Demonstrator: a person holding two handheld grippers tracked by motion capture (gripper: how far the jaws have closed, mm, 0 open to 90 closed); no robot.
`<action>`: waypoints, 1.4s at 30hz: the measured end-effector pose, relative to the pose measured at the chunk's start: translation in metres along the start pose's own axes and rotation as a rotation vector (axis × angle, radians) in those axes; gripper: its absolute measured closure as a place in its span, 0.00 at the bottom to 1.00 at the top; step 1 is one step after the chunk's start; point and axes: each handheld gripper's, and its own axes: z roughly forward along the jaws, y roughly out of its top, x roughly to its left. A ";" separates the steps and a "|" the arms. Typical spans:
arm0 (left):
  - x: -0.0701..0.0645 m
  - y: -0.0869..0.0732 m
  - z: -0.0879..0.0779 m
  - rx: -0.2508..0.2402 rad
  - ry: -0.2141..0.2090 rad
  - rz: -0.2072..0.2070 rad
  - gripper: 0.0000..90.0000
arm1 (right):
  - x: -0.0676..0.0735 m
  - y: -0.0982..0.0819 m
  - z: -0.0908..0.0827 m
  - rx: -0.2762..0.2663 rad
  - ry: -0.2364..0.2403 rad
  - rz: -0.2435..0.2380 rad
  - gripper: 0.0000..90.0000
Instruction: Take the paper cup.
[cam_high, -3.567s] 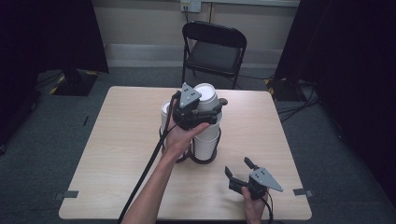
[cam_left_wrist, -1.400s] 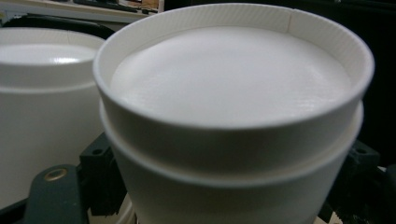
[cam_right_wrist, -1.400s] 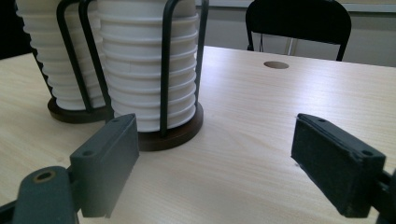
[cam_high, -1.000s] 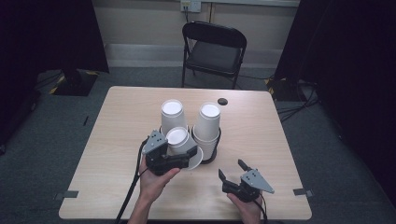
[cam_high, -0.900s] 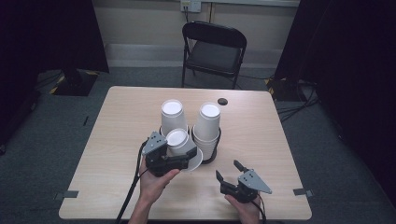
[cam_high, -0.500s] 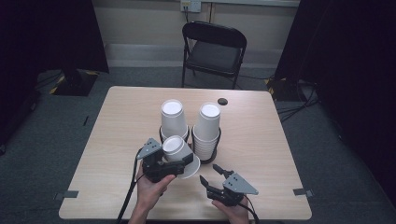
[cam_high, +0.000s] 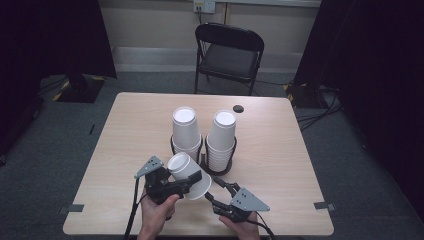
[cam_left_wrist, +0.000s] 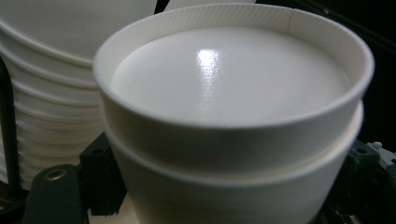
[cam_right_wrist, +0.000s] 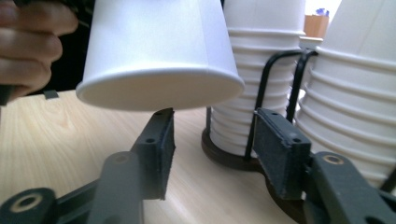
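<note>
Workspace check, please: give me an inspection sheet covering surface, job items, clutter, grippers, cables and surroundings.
Surface: light wooden table, tape marks at its near corners.
Job's things: two stacks of upside-down white paper cups in a black wire holder; nested white paper cups lifted off, tilted, at least two by the rims in the left gripper view.
Clutter: small dark round object near the far edge.
Grippers: left gripper shut on the nested cups; right gripper just below their mouth, fingers just been closing, nothing between them.
Cables: black cable trailing from the left gripper.
Surroundings: black folding chair, dark curtains, grey carpet.
</note>
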 end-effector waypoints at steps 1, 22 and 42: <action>0.001 -0.001 0.000 -0.001 -0.006 -0.011 0.20 | 0.000 0.000 0.000 -0.008 0.002 -0.001 0.55; -0.004 -0.007 0.003 0.025 -0.092 -0.099 0.20 | -0.002 0.011 0.016 -0.107 0.032 -0.078 0.70; -0.003 -0.004 0.001 0.029 -0.111 -0.051 0.15 | -0.005 0.014 0.019 -0.172 0.032 -0.095 0.93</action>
